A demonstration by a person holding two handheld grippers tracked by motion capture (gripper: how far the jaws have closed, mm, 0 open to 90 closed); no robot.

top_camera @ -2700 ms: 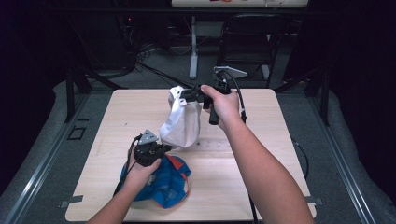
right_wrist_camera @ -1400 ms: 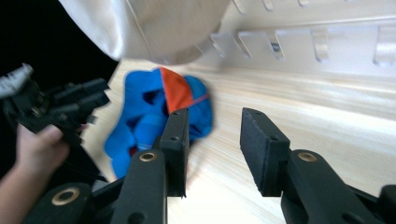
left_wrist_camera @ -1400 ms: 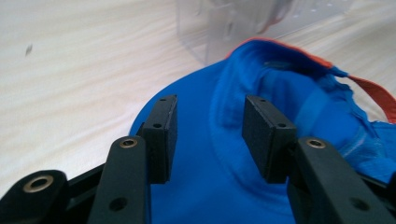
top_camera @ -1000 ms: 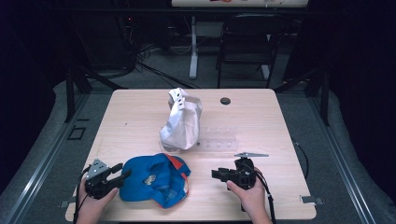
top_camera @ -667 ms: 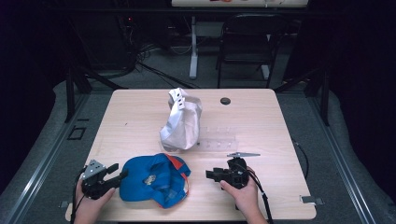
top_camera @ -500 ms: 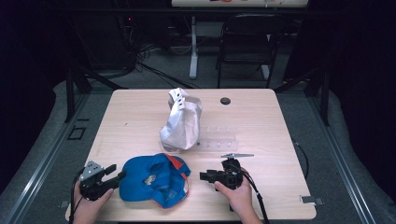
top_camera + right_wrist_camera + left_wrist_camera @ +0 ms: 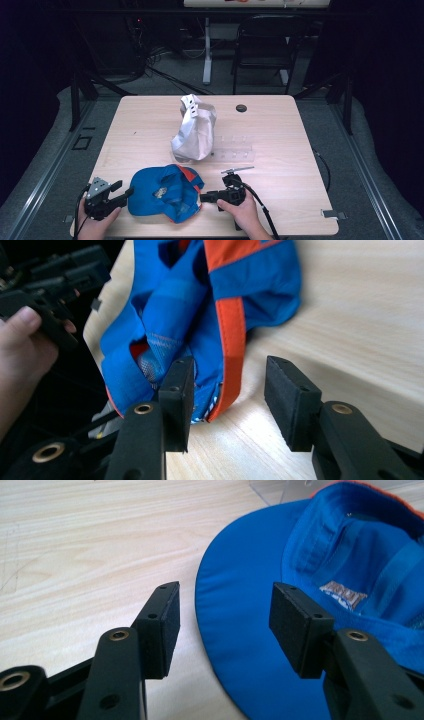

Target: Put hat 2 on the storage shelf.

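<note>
Now, from the high view, a blue and orange cap (image 7: 167,192) lies upside down near the front edge of the wooden table (image 7: 150,125), between the two hand-held tools. The left gripper (image 7: 125,191) sits at the cap's left side, held low by a hand (image 7: 92,222) at the table's front left corner, its jaws apart and pointing toward the brim. The right gripper (image 7: 204,197) comes in from the cap's right side, held by the other hand (image 7: 242,212), with its jaw tips right at the cap's edge; whether they touch the fabric cannot be told from here. Farther back, near the middle of the table, a crumpled white cap (image 7: 196,131) stands upright, and just to its right rests a clear plastic stand (image 7: 234,148). A small black round object (image 7: 241,108) lies toward the far edge, well apart from everything else.

Next, the left gripper view looks along its own spread jaws, with the left gripper (image 7: 224,615) open and holding nothing. The blue brim of the cap (image 7: 240,605) reaches into the gap between the pads, and a small woven label shows inside the crown.

Finally, the right gripper view shows the right gripper (image 7: 229,395) also open. An orange strip of the cap (image 7: 230,330) hangs down into the space between the pads, close to the left one, while bare wood lies under the right one. The other hand (image 7: 22,347) and its tool appear at the far left.
</note>
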